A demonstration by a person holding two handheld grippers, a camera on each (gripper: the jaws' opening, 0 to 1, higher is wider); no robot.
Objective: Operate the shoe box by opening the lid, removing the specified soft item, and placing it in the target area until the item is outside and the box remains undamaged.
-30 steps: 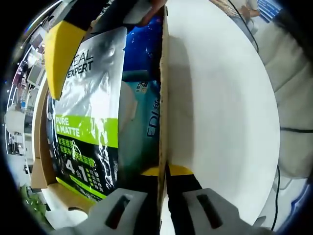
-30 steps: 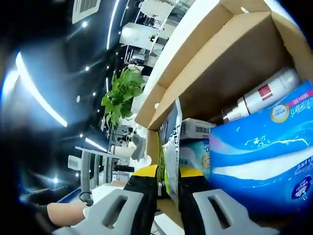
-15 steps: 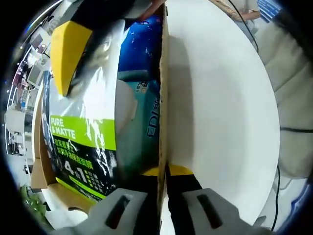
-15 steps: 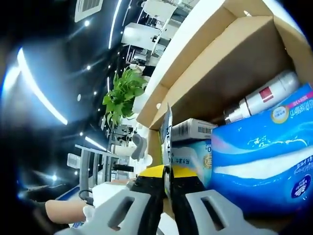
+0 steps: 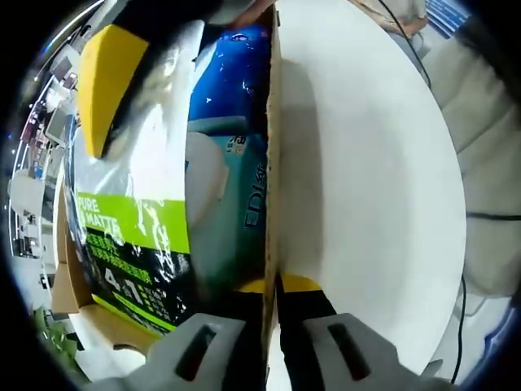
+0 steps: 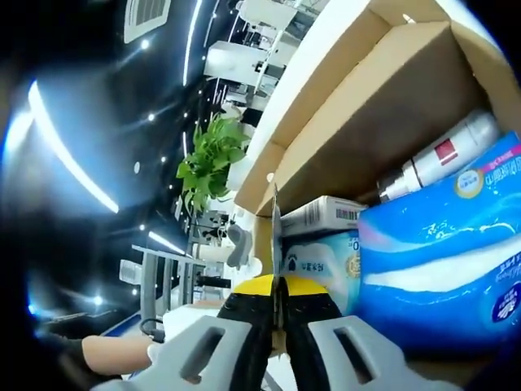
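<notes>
The left hand-held gripper (image 5: 273, 305) is clamping the upright cardboard wall of the shoe box (image 5: 271, 122), steadying it. The right hand-held gripper (image 6: 278, 305) is pinching the thin top edge of the silver-and-green refill pouch (image 5: 146, 212), which is standing inside the box beside a blue tissue pack (image 6: 440, 244). Beyond them a spray bottle (image 6: 444, 155) is lying. The pouch looks soft and slippery, so gripping its flat sealed edge seems best.

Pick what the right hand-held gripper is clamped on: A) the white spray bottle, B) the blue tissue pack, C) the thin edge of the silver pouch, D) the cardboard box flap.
C: in the right gripper view the right hand-held gripper has its yellow-tipped jaws shut on the thin edge of the silver pouch, while the spray bottle and the tissue pack lie apart inside the box.
</notes>
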